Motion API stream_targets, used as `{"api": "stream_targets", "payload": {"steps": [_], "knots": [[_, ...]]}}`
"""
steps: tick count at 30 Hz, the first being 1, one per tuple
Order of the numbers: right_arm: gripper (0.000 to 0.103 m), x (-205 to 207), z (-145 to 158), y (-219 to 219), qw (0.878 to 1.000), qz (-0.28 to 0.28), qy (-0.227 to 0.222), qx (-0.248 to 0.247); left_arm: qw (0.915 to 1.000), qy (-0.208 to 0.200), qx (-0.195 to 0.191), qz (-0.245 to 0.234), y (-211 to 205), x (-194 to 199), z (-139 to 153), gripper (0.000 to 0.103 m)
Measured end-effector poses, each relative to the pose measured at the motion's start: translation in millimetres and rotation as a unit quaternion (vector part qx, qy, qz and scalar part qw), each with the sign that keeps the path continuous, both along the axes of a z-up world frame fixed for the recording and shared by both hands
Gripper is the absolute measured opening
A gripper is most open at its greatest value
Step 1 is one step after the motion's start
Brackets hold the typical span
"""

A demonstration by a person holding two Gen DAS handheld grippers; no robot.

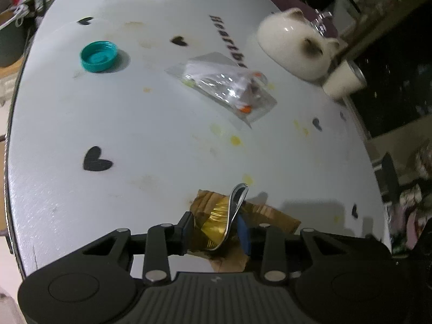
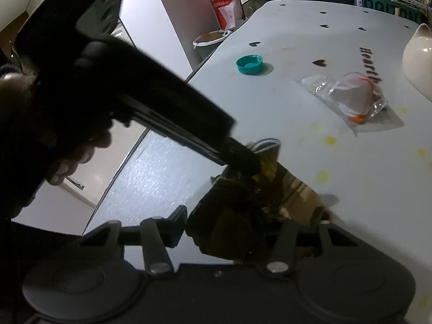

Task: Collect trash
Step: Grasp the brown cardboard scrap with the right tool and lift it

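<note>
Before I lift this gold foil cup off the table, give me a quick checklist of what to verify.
1. Left gripper closed on the gold foil cup: ok.
2. Cup free of the brown paper beneath: cannot tell.
3. Right gripper state: cannot tell, dark object hides its fingers.
4. Teal cap still uncollected: not ok.
5. Clear plastic bag still uncollected: not ok.
6. White ceramic pot away from the lift path: ok.

**Lettering on the tabletop**

We read black script printed on the white table (image 1: 135,113): "Heartb" (image 1: 228,39) in the upper right of the left wrist view, partly covered by a clear plastic bag (image 1: 221,83). In the right wrist view, the word (image 2: 371,63) sits at the right. Teal lettering at upper right stays unreadable.
</note>
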State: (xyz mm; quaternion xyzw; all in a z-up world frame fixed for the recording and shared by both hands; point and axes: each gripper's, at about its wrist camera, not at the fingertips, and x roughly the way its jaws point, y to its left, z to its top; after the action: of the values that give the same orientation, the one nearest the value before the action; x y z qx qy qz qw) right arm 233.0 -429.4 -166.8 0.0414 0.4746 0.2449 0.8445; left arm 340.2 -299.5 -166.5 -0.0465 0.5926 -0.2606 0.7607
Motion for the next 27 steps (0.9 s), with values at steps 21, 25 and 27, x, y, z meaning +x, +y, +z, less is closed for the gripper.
{"api": "stream_targets", "payload": {"steps": [21,25,27], "knots": [[0.05,-19,-2,-11,0.997,-0.079,0.015,-0.009,0.9979,-0.063,0.015,-0.001,20,-24,28,0.024],[0.064,-26,11,-16,0.995,-0.097,-0.005,0.005,0.9983,-0.05,0.018,0.025,43,-37,18,0.024],[0.069,-28,19,-19,0.995,-0.095,-0.014,0.009,0.9982,-0.045,0.02,0.033,52,-45,12,0.024]]}}
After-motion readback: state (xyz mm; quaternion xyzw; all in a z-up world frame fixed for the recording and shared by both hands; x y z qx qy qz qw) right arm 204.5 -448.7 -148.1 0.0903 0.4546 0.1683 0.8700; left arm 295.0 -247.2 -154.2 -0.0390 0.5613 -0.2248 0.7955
